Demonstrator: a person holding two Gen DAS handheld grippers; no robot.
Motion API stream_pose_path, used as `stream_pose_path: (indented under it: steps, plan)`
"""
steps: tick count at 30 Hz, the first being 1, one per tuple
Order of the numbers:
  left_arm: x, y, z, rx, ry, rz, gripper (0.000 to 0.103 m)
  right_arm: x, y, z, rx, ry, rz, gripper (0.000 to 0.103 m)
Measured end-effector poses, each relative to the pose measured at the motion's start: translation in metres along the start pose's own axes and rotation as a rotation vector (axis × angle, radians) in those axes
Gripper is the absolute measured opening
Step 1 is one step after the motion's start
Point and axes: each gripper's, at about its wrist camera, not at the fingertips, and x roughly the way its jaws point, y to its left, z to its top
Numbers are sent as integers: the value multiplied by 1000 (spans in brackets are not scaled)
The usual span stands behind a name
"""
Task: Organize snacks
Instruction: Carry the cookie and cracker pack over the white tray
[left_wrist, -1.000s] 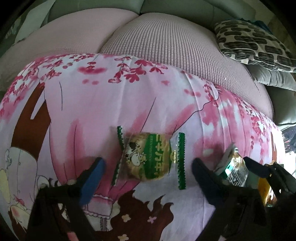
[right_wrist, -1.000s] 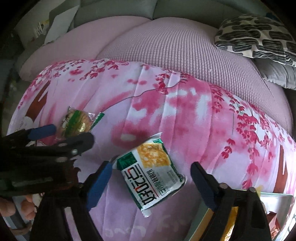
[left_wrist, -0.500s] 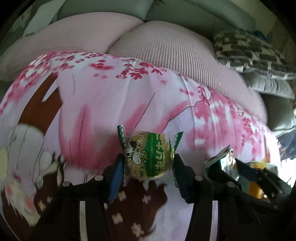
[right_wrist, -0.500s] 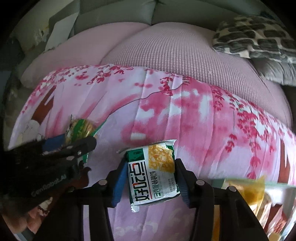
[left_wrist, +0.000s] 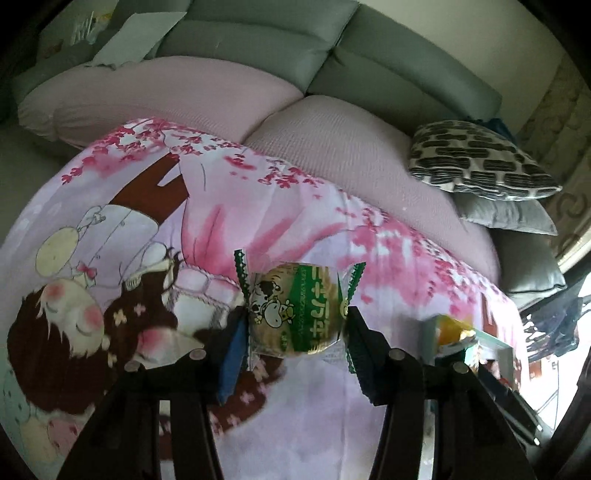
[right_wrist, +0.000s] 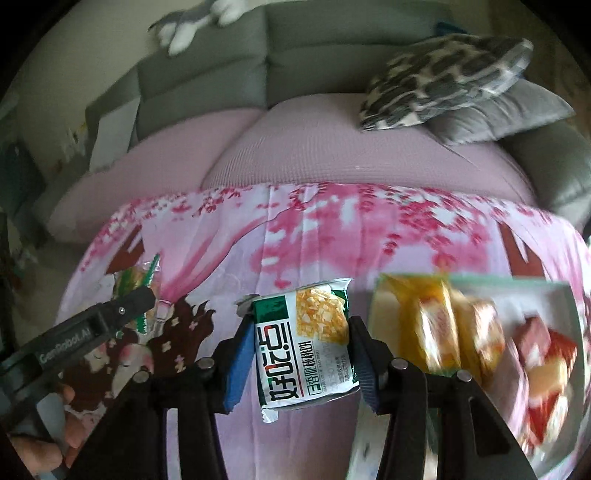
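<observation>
My left gripper (left_wrist: 293, 325) is shut on a round green-and-gold snack packet with a cow print (left_wrist: 293, 310) and holds it above the pink cloth (left_wrist: 258, 225). That packet and the left gripper also show in the right wrist view (right_wrist: 136, 282). My right gripper (right_wrist: 301, 343) is shut on a white-and-green cracker packet (right_wrist: 306, 343) and holds it above the cloth, just left of a pale tray (right_wrist: 569, 306). The tray holds yellow packets (right_wrist: 436, 325) and red-and-white packets (right_wrist: 543, 354).
The pink floral cloth covers a table in front of a grey sofa (left_wrist: 295, 44) with pink seat covers (right_wrist: 351, 147). A black-and-white patterned cushion (left_wrist: 480, 162) lies on grey pillows at the right. The tray (left_wrist: 495, 347) shows at the right in the left wrist view.
Both grippers closed on their packets and lifted them off the cloth. The right gripper moved right, toward the tray.
</observation>
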Motion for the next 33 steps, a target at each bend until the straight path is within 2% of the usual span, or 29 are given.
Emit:
stream_pose_path:
  steps: [8,20,27,30,33]
  plan:
    - [-24,-23,-18,49,-37,-45,54,-39,-23,-32,38,-35,-30,53]
    - [-29,-68,-31,166,-48,-54,54,-55,-48,-36,91,-85,-18,53]
    - [-31,-110,-54,279,-28,-89,54,-82,-75,-37,149,-145,-20,53]
    - [-29,-126,-67,322,-1,-121,54,-96,-101,-38,212,-174,-56,53]
    - [-25,-139,-83,361,33,-140,54,-103,-125,-43,273,-164,-124,53]
